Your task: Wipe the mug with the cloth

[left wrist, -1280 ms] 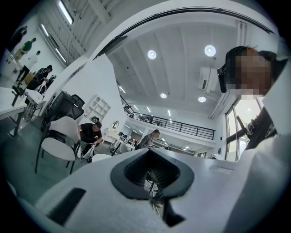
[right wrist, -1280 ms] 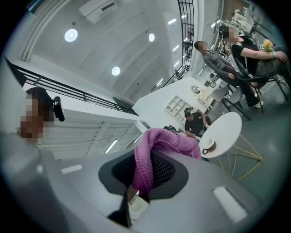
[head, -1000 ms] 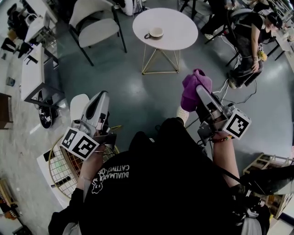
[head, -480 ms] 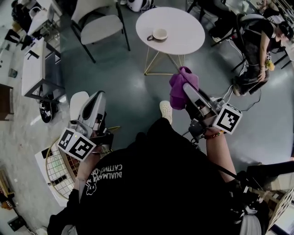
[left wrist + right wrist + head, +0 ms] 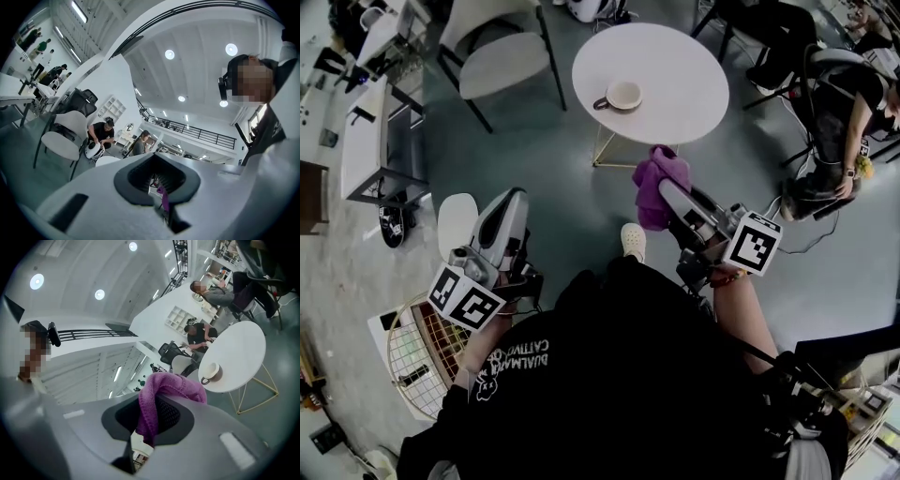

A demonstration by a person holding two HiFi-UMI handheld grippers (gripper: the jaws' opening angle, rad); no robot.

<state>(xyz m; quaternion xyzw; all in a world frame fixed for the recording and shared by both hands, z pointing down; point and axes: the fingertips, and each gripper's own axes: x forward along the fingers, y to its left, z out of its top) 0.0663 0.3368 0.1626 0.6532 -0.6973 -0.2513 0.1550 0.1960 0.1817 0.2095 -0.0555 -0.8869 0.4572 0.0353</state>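
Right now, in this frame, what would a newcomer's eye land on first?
The purple cloth clamped in the right gripper, held out just short of the round white table. Then the lone mug standing on that table. The left gripper is shut and empty, low on the person's left.

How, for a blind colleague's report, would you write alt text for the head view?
Seen from above, the right gripper holds a purple cloth toward a round white table bearing a mug. The shut left gripper hangs by the person's dark sweater.
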